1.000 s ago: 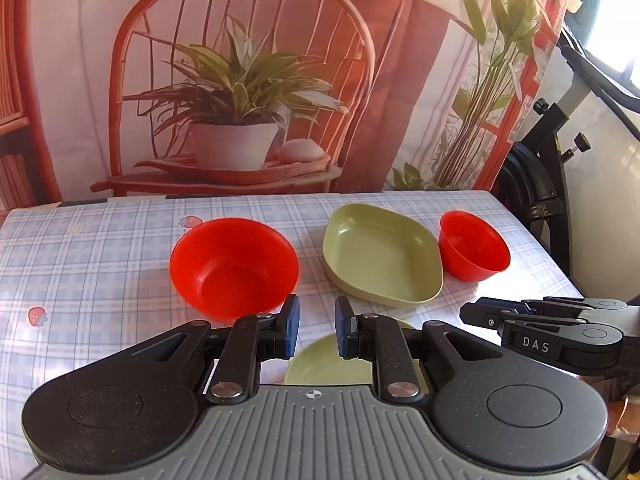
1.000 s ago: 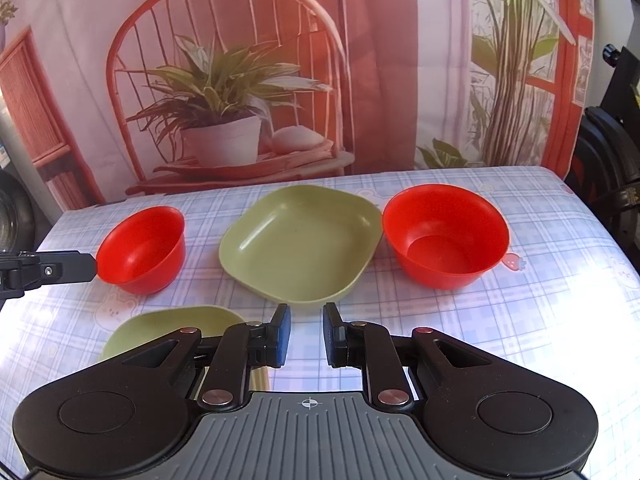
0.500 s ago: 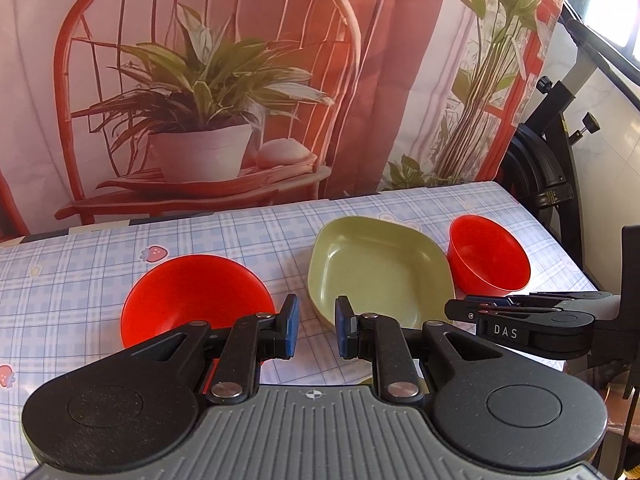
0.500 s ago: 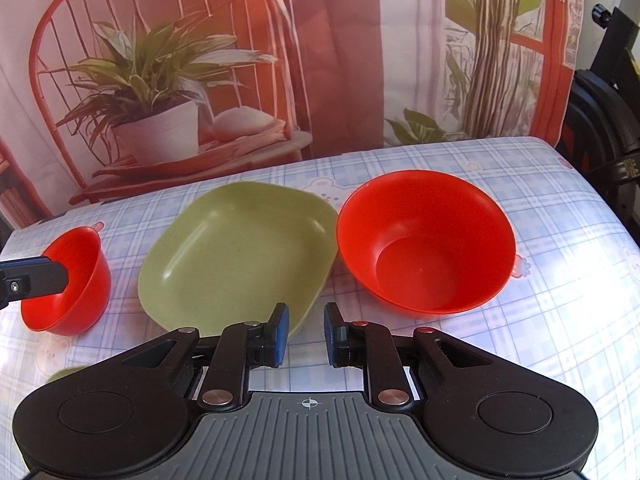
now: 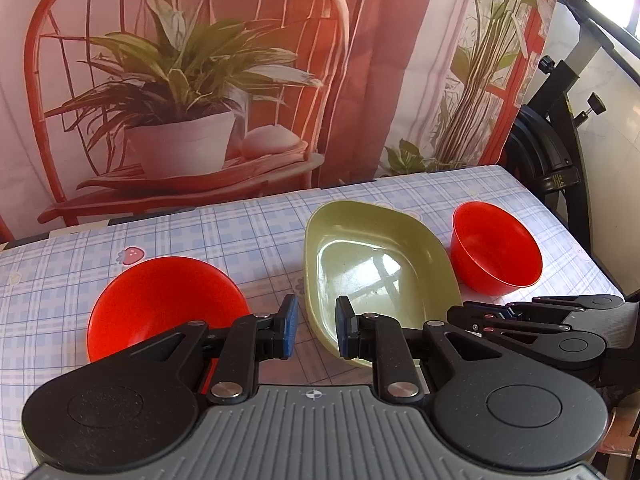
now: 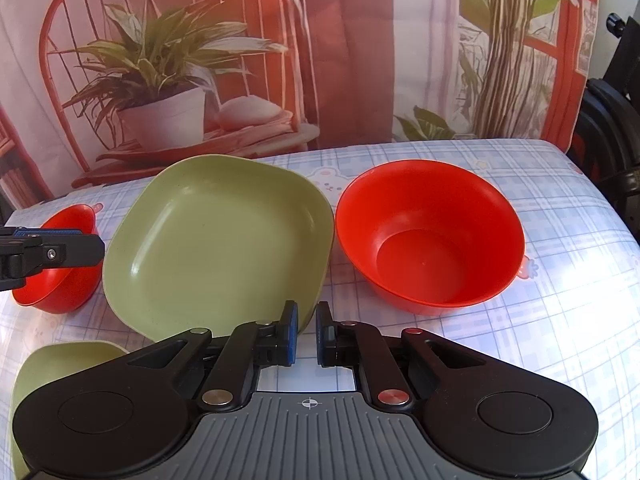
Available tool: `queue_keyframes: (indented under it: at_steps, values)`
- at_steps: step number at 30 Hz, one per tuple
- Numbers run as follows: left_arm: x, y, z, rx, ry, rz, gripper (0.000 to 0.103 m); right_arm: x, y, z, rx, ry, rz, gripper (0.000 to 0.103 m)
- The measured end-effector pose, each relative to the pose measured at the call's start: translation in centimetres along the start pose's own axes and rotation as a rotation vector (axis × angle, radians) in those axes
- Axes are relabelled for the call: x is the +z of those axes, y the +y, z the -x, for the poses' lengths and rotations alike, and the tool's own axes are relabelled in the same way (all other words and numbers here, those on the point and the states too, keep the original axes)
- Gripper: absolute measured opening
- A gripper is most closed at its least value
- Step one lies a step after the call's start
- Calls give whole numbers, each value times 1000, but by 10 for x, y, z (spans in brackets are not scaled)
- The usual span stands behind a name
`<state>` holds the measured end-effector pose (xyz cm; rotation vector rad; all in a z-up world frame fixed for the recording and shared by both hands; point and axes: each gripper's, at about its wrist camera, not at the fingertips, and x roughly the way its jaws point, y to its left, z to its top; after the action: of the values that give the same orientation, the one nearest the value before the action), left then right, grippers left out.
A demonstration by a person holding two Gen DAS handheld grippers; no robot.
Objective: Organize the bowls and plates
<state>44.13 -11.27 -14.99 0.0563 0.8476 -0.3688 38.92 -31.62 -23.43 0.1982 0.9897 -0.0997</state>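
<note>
A square green plate (image 5: 376, 264) (image 6: 216, 248) lies mid-table between two red bowls, one on its left (image 5: 160, 308) (image 6: 56, 292) and one on its right (image 5: 496, 248) (image 6: 428, 240). My right gripper (image 6: 306, 326) (image 5: 456, 316) is at the plate's near right corner. Its jaws are closing on the rim, one finger inside the plate and one outside. My left gripper (image 5: 316, 330) (image 6: 90, 246) hangs between the left bowl and the plate, its jaws a little apart with only tablecloth between them. A second green plate (image 6: 60, 364) lies at the near left.
The checked tablecloth (image 6: 560, 320) ends at a printed backdrop of a chair and potted plant (image 5: 180, 120) behind the dishes. Black exercise equipment (image 5: 552, 160) stands off the table's right edge.
Both grippers have come down and forward toward the dishes, which now look larger. The right gripper's jaws have narrowed at the green plate's corner. The near green plate has left the left wrist view.
</note>
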Motion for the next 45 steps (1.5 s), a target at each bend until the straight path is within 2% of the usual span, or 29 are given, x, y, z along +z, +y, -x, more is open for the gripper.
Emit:
queue_keyframes:
  at_steps: [11,13,18,28,35,45]
  values:
    - [-1,-5,-25,-2,30,-1,21,-1,-2,-1,4,-2,-8,8]
    - [-3,-7,-24,-3,14,-11,14,-1,-4,-1,8,-2,-12,8]
    - [-5,-10,-18,8,4,-27,14,-2,-4,4,22,8,-41,8]
    - [-14,-3,26,18,-41,-3,14,-4,6,44,75,-44,-50,7]
    - [-37,7,61,29,-48,45,14,-14,23,77,111,-70,-21,6]
    - [-77,12,93,43,-45,98,15,-38,44,98,140,-44,36,6]
